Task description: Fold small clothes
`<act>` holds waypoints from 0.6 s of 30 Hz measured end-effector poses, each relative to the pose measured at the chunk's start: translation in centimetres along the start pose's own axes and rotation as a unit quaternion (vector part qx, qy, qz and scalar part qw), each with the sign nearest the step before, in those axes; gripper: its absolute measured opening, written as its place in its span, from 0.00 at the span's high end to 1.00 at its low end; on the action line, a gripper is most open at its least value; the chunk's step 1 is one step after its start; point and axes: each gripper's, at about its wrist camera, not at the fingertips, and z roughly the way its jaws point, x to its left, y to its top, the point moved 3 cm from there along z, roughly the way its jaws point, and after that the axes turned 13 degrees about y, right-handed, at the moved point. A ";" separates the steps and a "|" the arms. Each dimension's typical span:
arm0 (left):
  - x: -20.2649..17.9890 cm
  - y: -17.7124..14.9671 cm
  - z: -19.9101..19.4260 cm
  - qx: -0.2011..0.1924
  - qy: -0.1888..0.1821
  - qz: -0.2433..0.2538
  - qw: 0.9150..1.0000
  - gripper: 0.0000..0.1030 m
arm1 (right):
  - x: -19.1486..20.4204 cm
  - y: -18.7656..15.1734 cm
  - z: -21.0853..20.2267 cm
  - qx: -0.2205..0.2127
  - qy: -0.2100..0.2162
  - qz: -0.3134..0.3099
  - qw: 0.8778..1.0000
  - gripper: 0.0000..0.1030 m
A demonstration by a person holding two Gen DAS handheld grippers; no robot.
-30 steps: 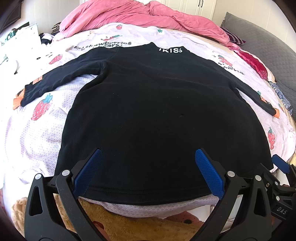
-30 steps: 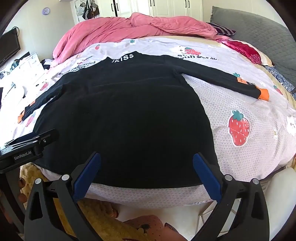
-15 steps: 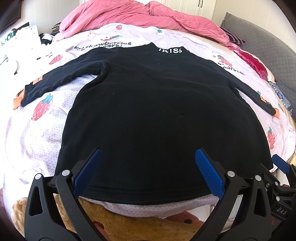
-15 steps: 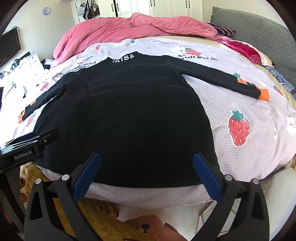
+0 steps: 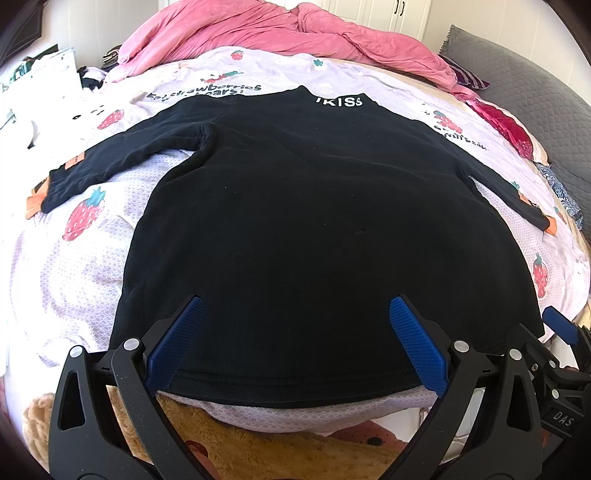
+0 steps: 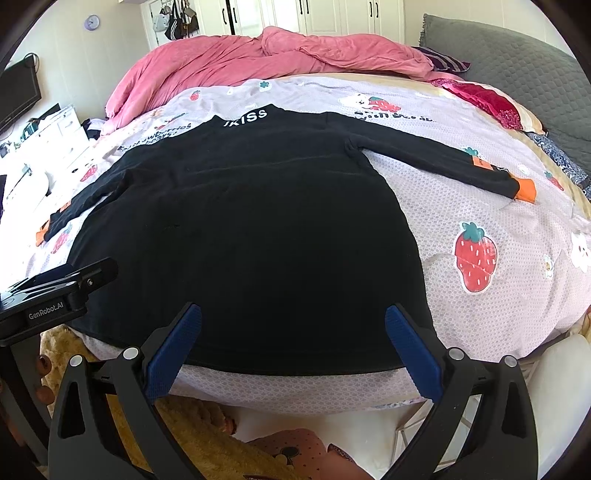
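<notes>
A black long-sleeved top [image 5: 314, 221] lies flat on the bed, collar far, hem near, both sleeves spread out; it also shows in the right wrist view [image 6: 258, 236]. Its cuffs are orange [image 6: 524, 190]. My left gripper [image 5: 295, 332] is open and empty, hovering over the hem's left-middle part. My right gripper [image 6: 293, 339] is open and empty over the hem's right part. The right gripper shows at the right edge of the left wrist view [image 5: 561, 332]. The left gripper shows at the left edge of the right wrist view [image 6: 59, 291].
The bed has a pale strawberry-print sheet [image 6: 498, 295]. A pink duvet [image 5: 295, 33] is heaped at the far side. A grey pillow [image 6: 517, 62] lies far right. A tan plush blanket [image 5: 240, 443] hangs at the near bed edge. A white cabinet [image 6: 59, 129] stands left.
</notes>
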 end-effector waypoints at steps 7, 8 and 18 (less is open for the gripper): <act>-0.2 0.1 0.0 0.000 0.001 0.001 1.000 0.08 | 0.0 0.1 0.0 0.001 -0.001 -0.001 1.000 0.04; -0.2 0.1 0.0 0.000 0.000 0.000 1.000 0.08 | 0.0 0.1 0.0 0.001 -0.001 0.000 1.000 0.04; -0.2 0.2 0.1 0.002 0.001 -0.002 1.000 0.08 | 0.0 0.5 0.1 -0.002 0.005 -0.002 1.000 0.04</act>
